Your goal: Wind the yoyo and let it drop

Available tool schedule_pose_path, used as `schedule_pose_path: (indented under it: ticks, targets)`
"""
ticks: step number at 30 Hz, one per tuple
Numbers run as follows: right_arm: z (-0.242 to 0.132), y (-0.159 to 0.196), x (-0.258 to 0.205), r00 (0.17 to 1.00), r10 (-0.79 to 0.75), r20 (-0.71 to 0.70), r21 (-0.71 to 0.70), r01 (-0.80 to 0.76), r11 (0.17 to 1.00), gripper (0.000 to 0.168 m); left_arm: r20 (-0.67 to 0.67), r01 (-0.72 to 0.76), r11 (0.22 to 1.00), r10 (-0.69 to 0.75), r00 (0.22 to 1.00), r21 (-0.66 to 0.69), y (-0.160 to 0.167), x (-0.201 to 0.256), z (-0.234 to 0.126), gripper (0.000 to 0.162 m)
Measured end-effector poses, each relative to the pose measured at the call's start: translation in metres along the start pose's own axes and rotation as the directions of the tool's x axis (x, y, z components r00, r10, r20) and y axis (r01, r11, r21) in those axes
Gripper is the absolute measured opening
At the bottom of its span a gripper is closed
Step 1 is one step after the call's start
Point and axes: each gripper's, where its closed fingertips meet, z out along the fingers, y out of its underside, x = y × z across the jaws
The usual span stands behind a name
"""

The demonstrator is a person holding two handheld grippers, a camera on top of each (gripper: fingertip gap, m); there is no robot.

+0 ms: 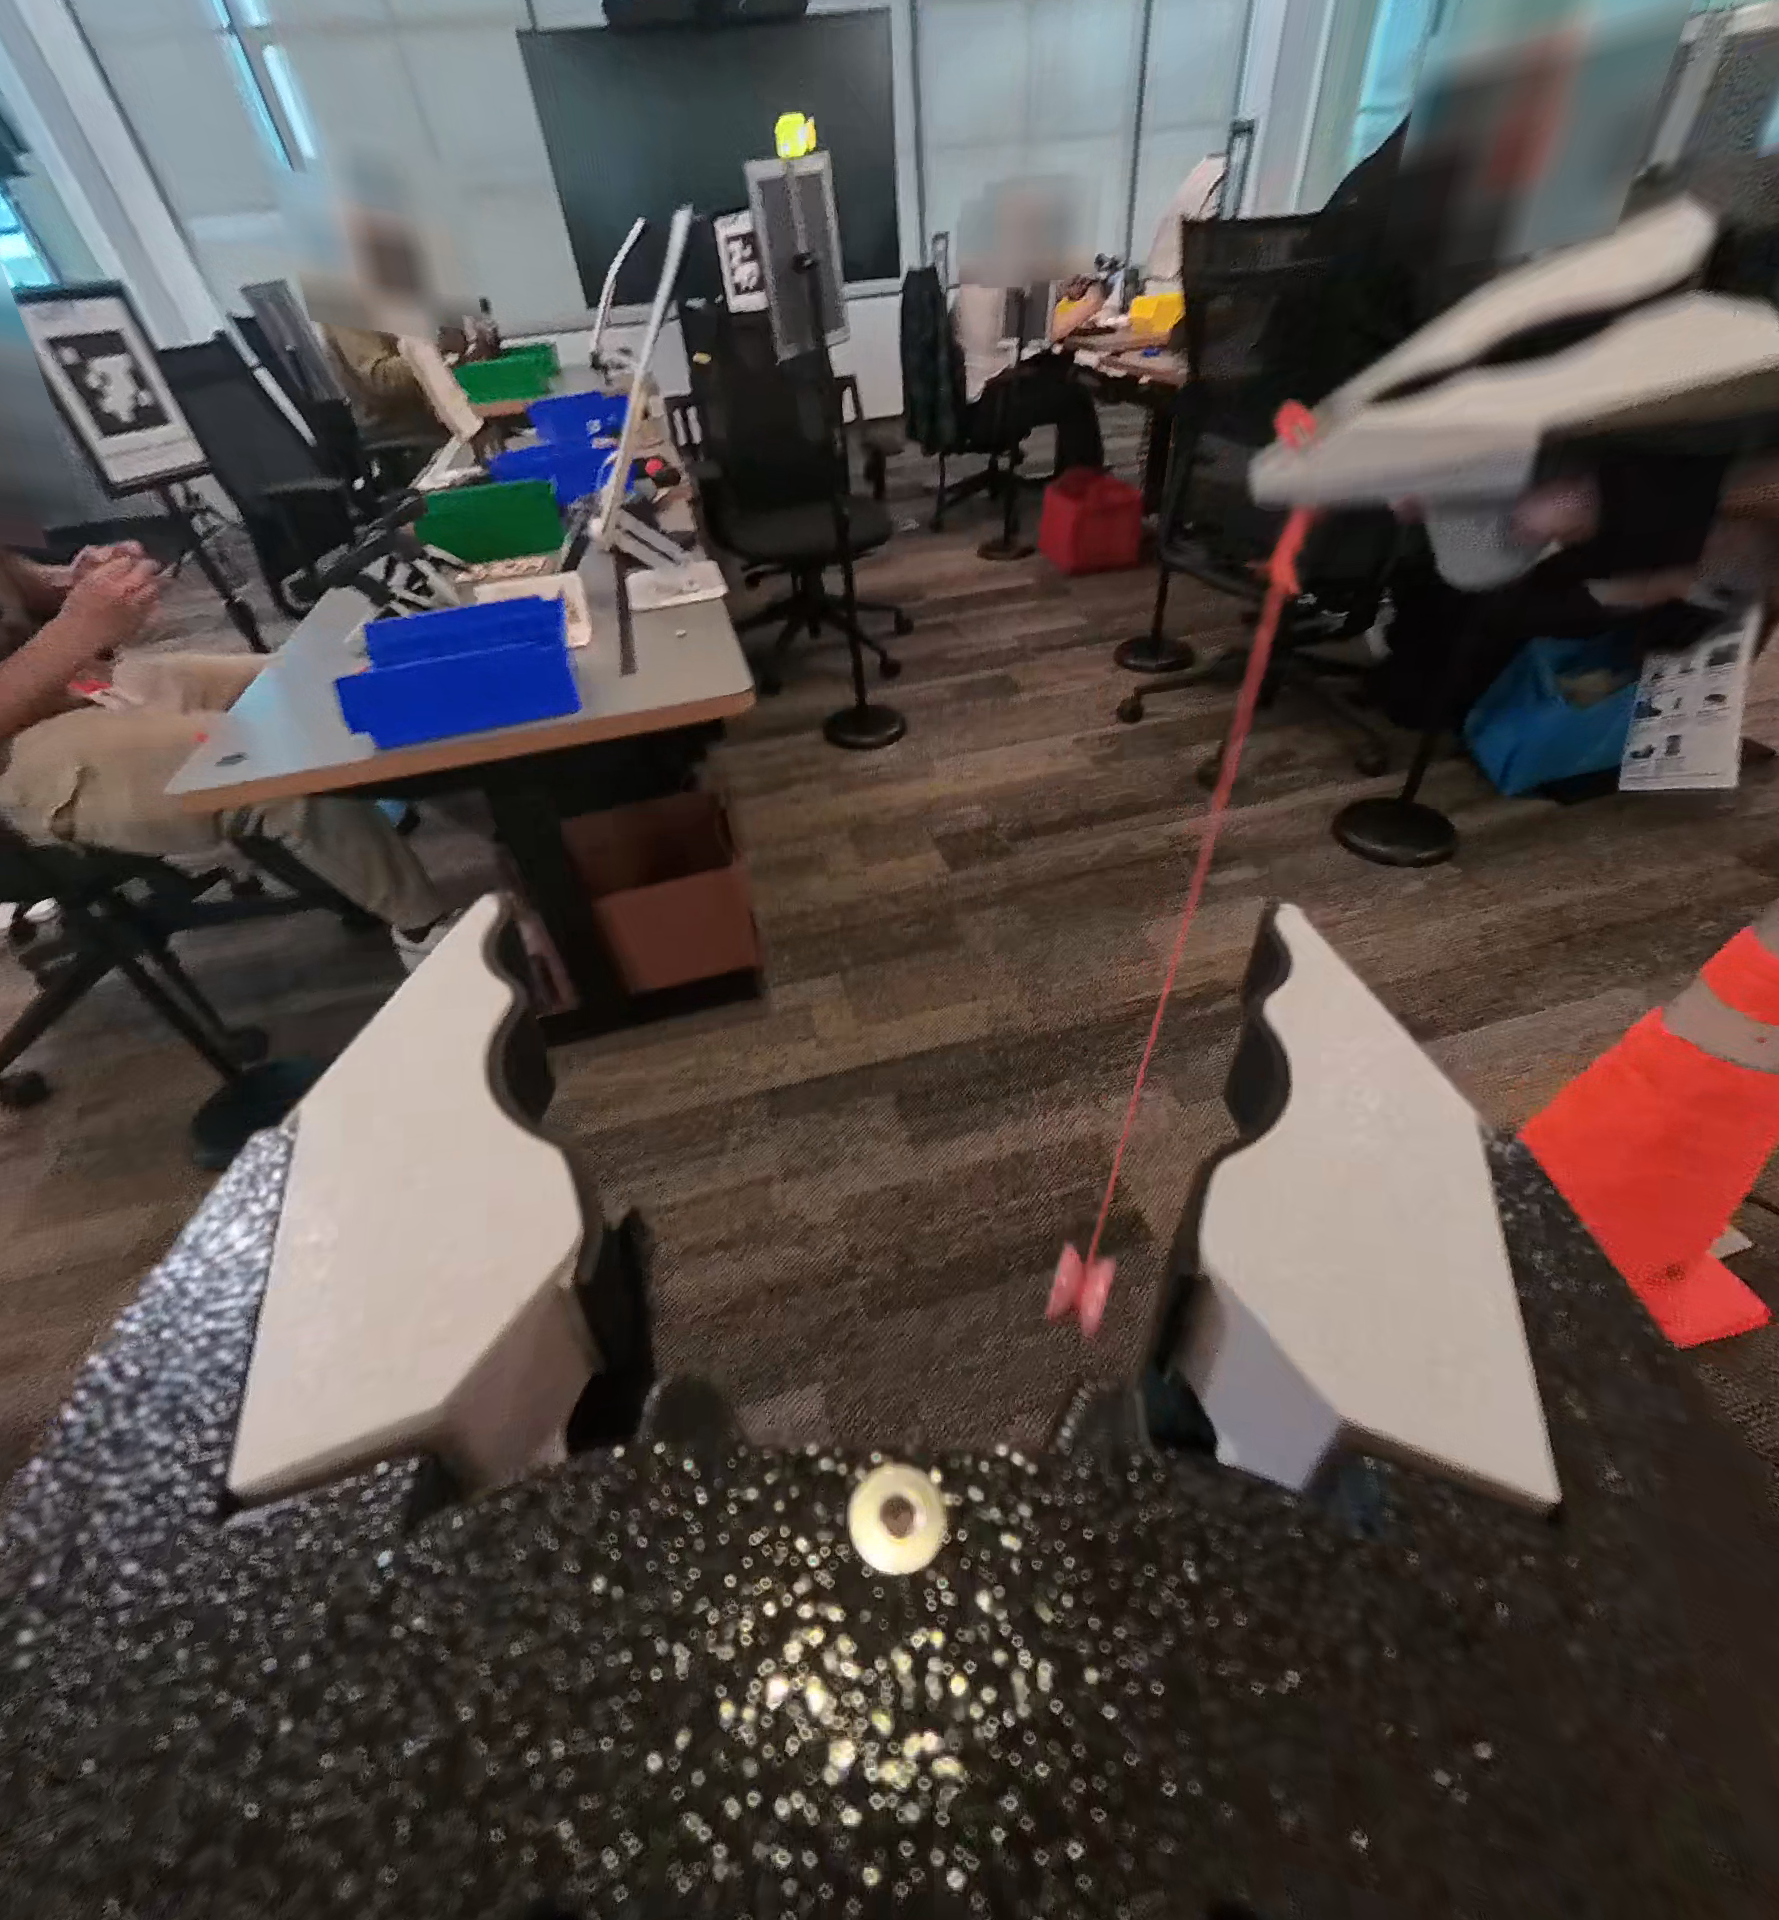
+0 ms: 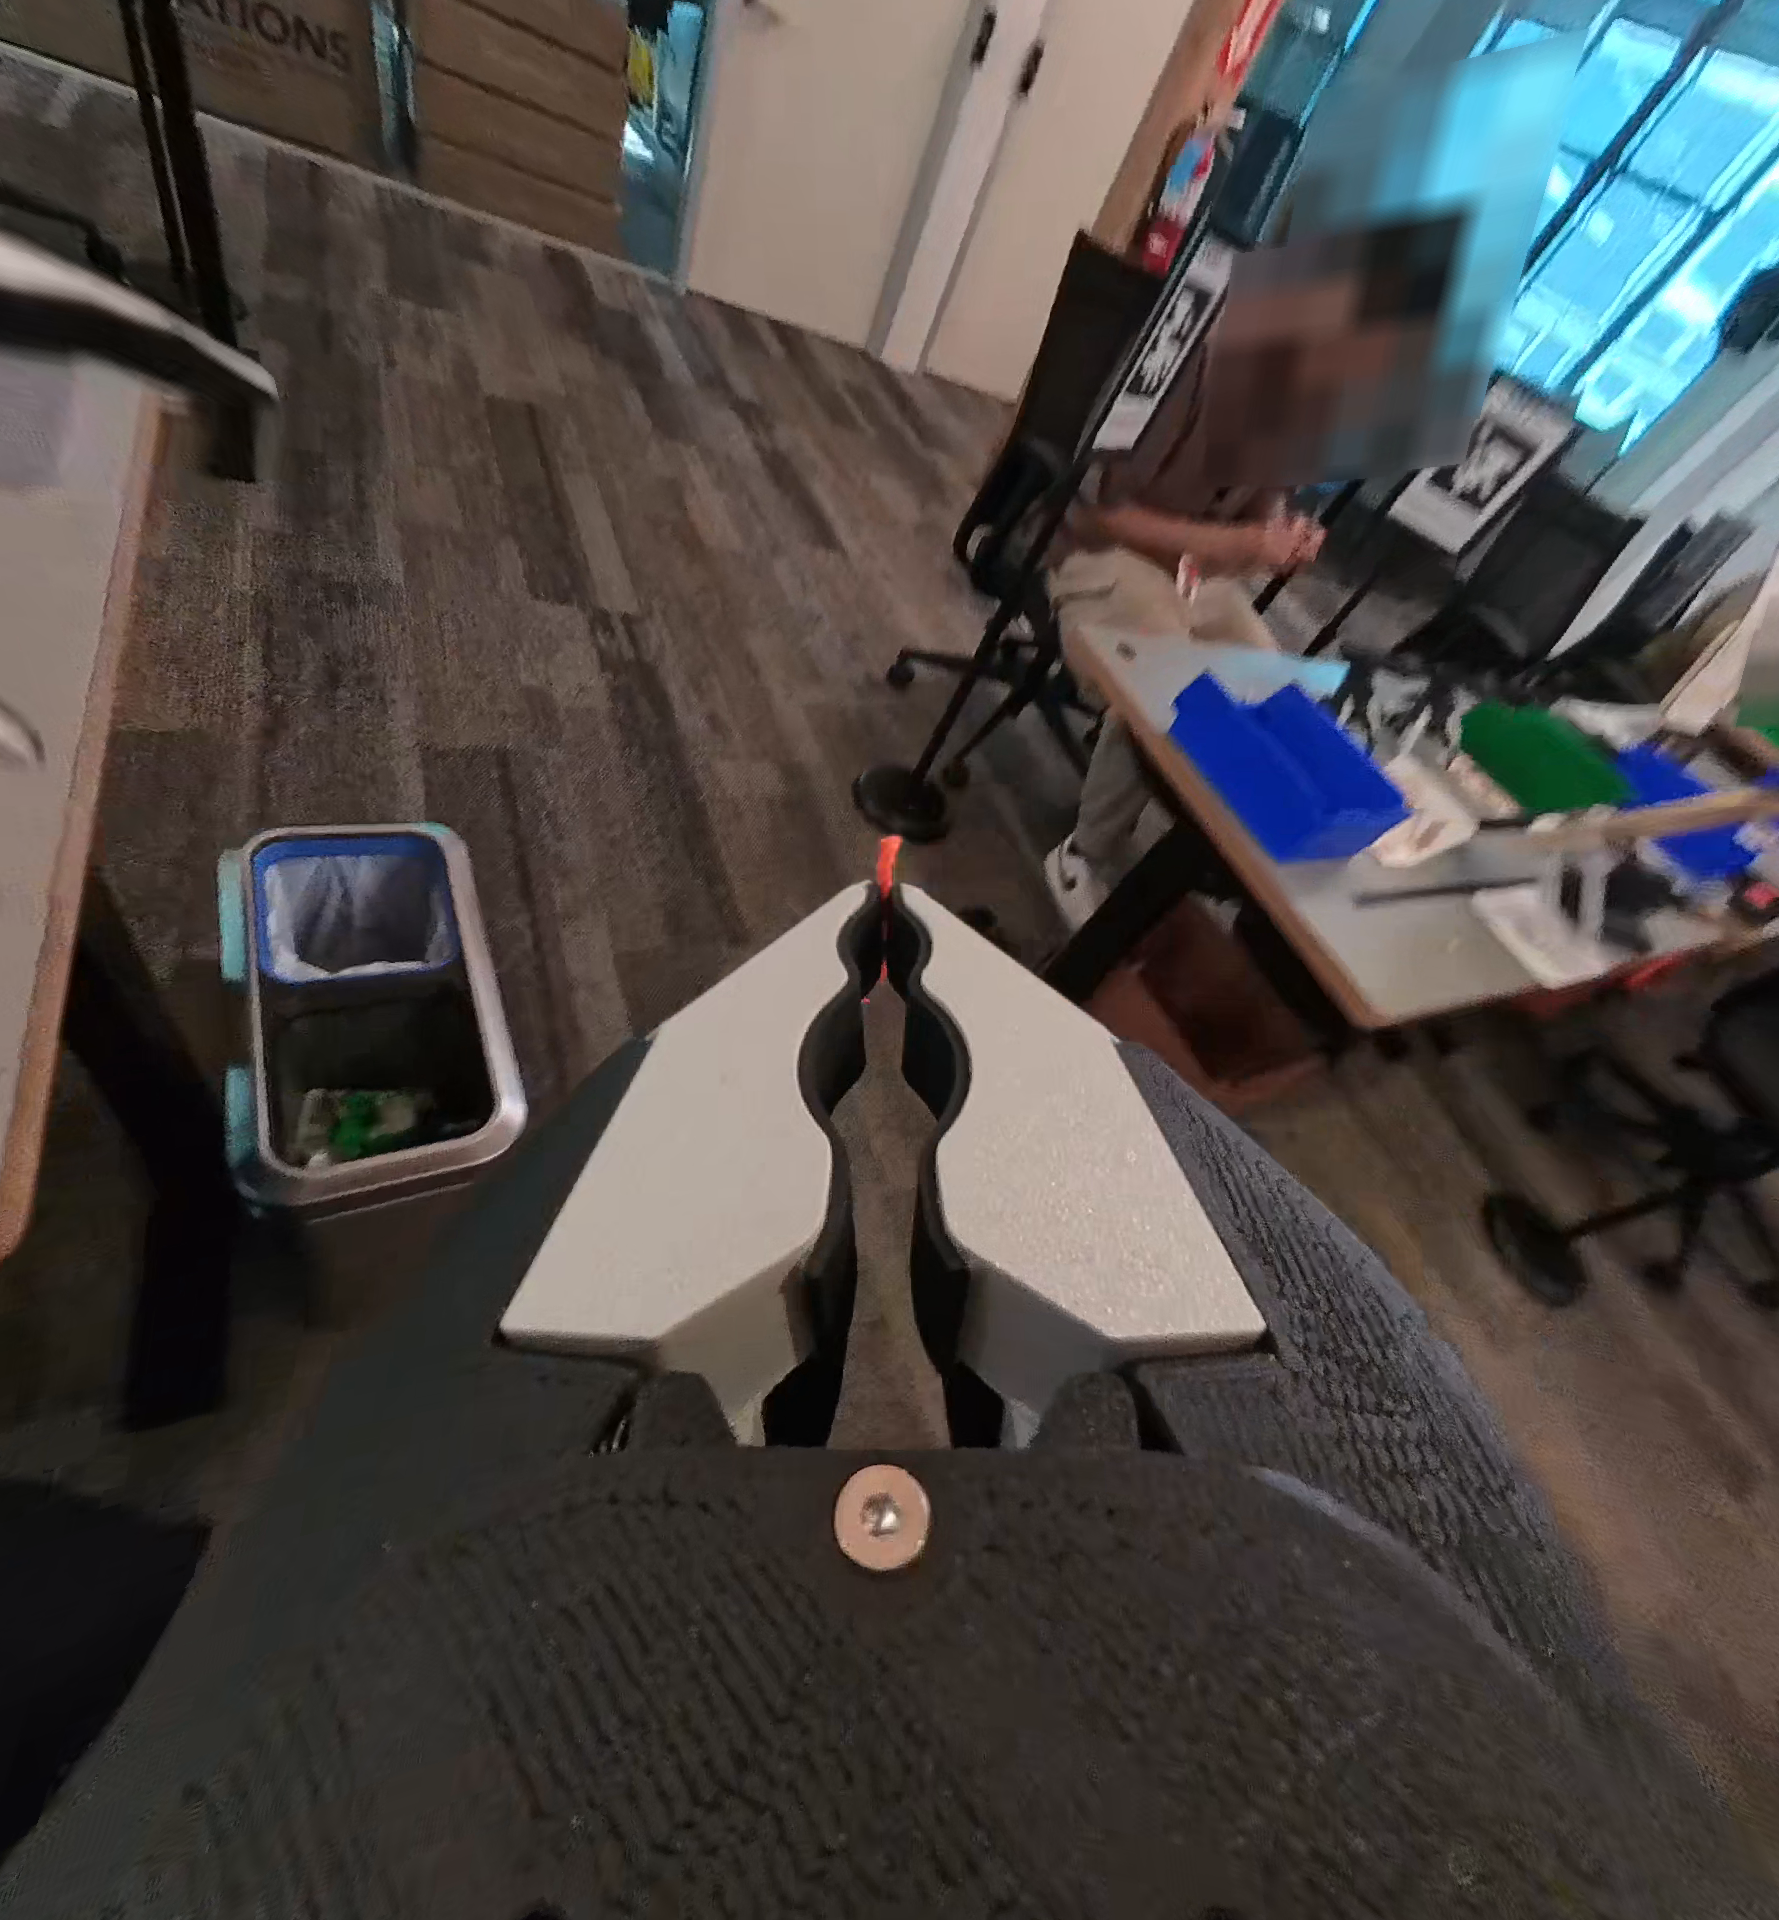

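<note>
The left gripper (image 1: 890, 935) points forward and slightly down over a carpeted floor (image 1: 916, 1091), its two pale jaws spread wide with nothing between them but open air. A pink yoyo (image 1: 1080, 1286) hangs just inside the right-hand jaw, low near its base, not touching either jaw as far as the view shows. A red string (image 1: 1212, 821) rises from the yoyo at a slant, up and to the right past the jaw tip.

The string ends at the right gripper (image 1: 1280, 447), held higher and off to the right, pointing leftward across the view. Its jaws are pressed together on the string's top end — a small red loop or knot shows at their tips. In its own wrist view, the right gripper (image 2: 887, 896) points forward and downward toward the floor (image 2: 552, 582), jaws nearly closed, with a short bit of red string (image 2: 886, 862) poking out at the very tips. The yoyo itself is out of sight there.

Beyond the left jaw stands a grey surface (image 1: 272, 727) carrying blue bins (image 1: 459, 675), with a seated person (image 1: 85, 727) beside it. To the right of the right-hand jaw sits an orange cone (image 1: 1685, 1143). In the right wrist view, a bin (image 2: 376, 1018) with a liner stands left of the jaws.
</note>
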Motion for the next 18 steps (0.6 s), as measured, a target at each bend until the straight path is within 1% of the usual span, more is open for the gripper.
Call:
schedule_pose_path:
  ticks: [3, 4, 5, 6, 7, 8, 9, 10, 11, 12, 13, 14, 16, 18]
  targets:
    - [0.017, 0.063, -0.026, 0.990, 0.136, 0.034, -0.101, -0.132, 0.986, 0.000, 0.007, 0.023, 1.000, -0.023, 1.000, 0.001, 0.000, -0.024, -0.015, 0.130]
    - [0.023, 0.079, -0.032, 0.989, 0.144, 0.040, -0.141, -0.137, 0.981, 0.000, 0.011, 0.021, 1.000, -0.021, 1.000, 0.005, -0.002, -0.030, -0.018, 0.129]
    - [0.026, 0.083, -0.032, 0.991, 0.130, 0.038, -0.160, -0.122, 0.979, 0.000, 0.015, 0.013, 1.000, -0.013, 1.000, 0.009, -0.004, -0.036, -0.020, 0.127]
    - [0.027, 0.071, -0.021, 0.994, 0.107, 0.019, -0.145, -0.103, 0.984, 0.000, 0.019, 0.006, 1.000, -0.006, 1.000, 0.013, -0.006, -0.039, -0.022, 0.126]
    - [0.022, 0.042, -0.001, 0.997, 0.074, -0.025, -0.092, -0.076, 0.993, 0.000, 0.018, 0.002, 1.000, -0.002, 1.000, 0.018, -0.007, -0.041, -0.022, 0.125]
    - [0.009, -0.003, 0.026, 0.995, 0.038, -0.092, -0.007, -0.038, 0.999, 0.000, 0.015, 0.003, 1.000, -0.003, 1.000, 0.024, -0.008, -0.041, -0.022, 0.124]
    - [-0.011, -0.057, 0.055, 0.985, -0.001, -0.170, 0.090, 0.017, 0.996, 0.000, 0.009, 0.008, 1.000, -0.008, 1.000, 0.030, -0.007, -0.040, -0.021, 0.124]
    - [-0.034, -0.106, 0.078, 0.968, -0.049, -0.246, 0.155, 0.089, 0.984, 0.000, -0.001, 0.016, 0.999, -0.016, 1.000, 0.037, -0.006, -0.037, -0.020, 0.124]
    - [-0.057, -0.149, 0.096, 0.946, -0.083, -0.313, 0.216, 0.156, 0.964, 0.000, -0.016, 0.030, 0.999, -0.030, 0.999, 0.041, -0.005, -0.034, -0.018, 0.123]
    - [-0.074, -0.178, 0.108, 0.936, -0.091, -0.340, 0.240, 0.180, 0.954, 0.000, -0.035, 0.046, 0.998, -0.045, 0.998, 0.042, -0.003, -0.028, -0.016, 0.123]
    - [-0.083, -0.196, 0.115, 0.933, -0.092, -0.348, 0.251, 0.187, 0.950, 0.000, -0.056, 0.060, 0.997, -0.058, 0.997, 0.041, -0.001, -0.022, -0.013, 0.123]
    - [-0.088, -0.206, 0.119, 0.930, -0.102, -0.353, 0.241, 0.196, 0.951, 0.000, -0.074, 0.070, 0.997, -0.067, 0.995, 0.038, 0.000, -0.015, -0.011, 0.123]
    - [-0.086, -0.207, 0.119, 0.927, -0.138, -0.350, 0.194, 0.216, 0.957, 0.000, -0.108, 0.080, 0.996, -0.077, 0.991, 0.029, 0.003, -0.002, -0.008, 0.123]
    - [-0.079, -0.198, 0.115, 0.927, -0.167, -0.337, 0.144, 0.226, 0.963, 0.000, -0.137, 0.088, 0.996, -0.084, 0.987, 0.020, 0.005, 0.009, -0.006, 0.123]
